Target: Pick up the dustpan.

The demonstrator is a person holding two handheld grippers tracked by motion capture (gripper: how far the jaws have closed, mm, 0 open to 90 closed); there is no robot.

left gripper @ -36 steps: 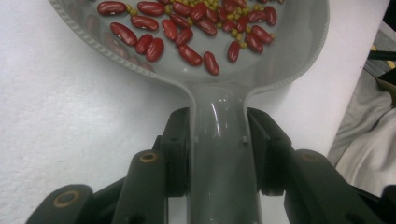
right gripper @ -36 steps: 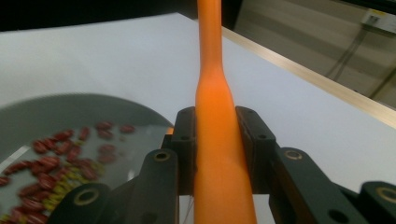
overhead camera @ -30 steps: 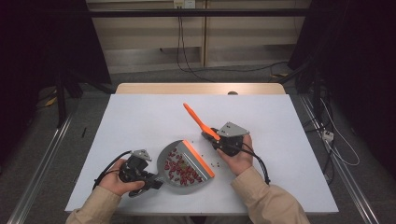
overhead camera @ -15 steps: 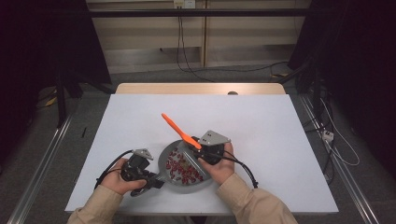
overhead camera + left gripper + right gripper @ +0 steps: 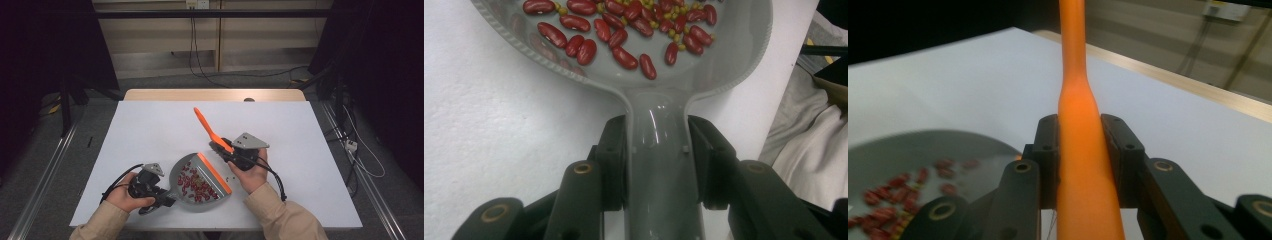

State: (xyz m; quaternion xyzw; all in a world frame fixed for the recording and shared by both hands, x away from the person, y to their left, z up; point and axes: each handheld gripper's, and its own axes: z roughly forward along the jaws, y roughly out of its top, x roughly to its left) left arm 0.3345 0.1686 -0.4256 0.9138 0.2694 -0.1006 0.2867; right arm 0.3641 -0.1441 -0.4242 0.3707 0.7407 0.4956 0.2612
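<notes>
The grey plastic dustpan [image 5: 197,182], gripped by the left tool [image 5: 159,196], holds red beans [image 5: 192,181]; the right tool [image 5: 231,153] clamps an orange brush handle [image 5: 209,128] beside it on the white counter [image 5: 150,130].

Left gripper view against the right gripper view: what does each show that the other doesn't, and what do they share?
The left gripper view alone shows the left gripper shut on the grey dustpan's handle, with small yellowish beans among the red ones, and a beige sleeve at the right edge. The right gripper view alone shows the right gripper shut on the orange brush handle, plus the table's wooden far edge. Both share the white tabletop, the dustpan's bowl and the red beans.
</notes>
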